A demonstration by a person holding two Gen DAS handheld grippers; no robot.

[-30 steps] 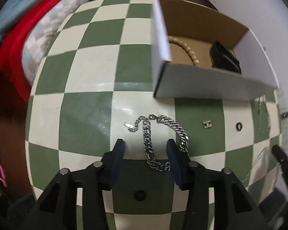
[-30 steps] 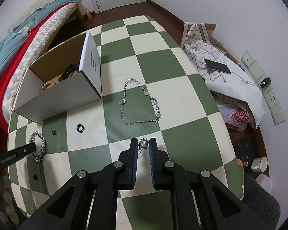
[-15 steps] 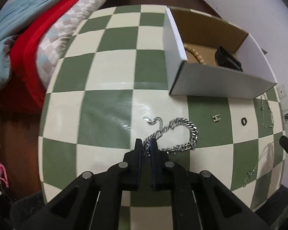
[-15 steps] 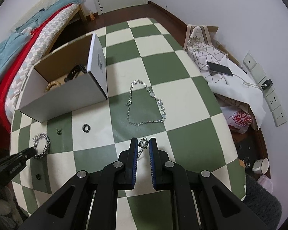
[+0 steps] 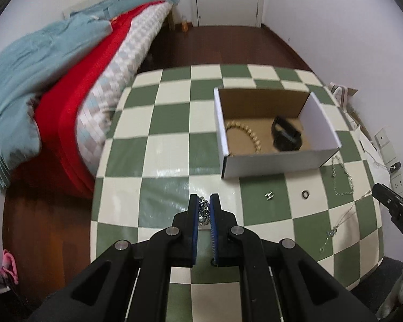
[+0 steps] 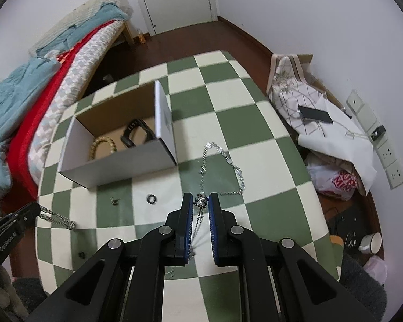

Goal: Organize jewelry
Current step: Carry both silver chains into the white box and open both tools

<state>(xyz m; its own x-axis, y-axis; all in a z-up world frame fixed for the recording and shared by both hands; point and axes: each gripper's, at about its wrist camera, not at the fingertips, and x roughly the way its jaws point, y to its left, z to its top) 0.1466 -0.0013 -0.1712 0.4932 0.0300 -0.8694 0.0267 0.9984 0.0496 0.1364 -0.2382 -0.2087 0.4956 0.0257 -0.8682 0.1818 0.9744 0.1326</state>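
Green and cream squares cover the round table (image 5: 164,166), and a bed (image 5: 75,86) with blue, red and checked covers sits at the upper left of both views. A white door (image 6: 174,0) stands at the top.

An open white box (image 5: 271,165) rests on the table, right of centre in the left view. Inside it lie a ring of tan beads (image 5: 245,134) and a black band (image 5: 286,136).

Words are hard to read. The letters "DAS" show on the right gripper (image 5: 397,212) at the right edge of the left view. A red and white bag (image 6: 338,182) on the floor has red letters, but they are too blurred to read.

The left gripper (image 5: 204,206) has its jaws pinched narrow on a thick silver chain (image 5: 203,210). A second ago the jaws were wide, with the chain flat on the table between them. Now the chain hangs off the table, and the table looks farther away.

The right gripper (image 6: 201,201) pinches a small silver charm (image 6: 201,200), with its thin chain (image 6: 197,225) hanging down, just as before. It has also come up a bit.

On the table by the box sit a small black ring (image 5: 305,194), a tiny silver stud (image 5: 269,195) and a long silver necklace (image 6: 223,166).
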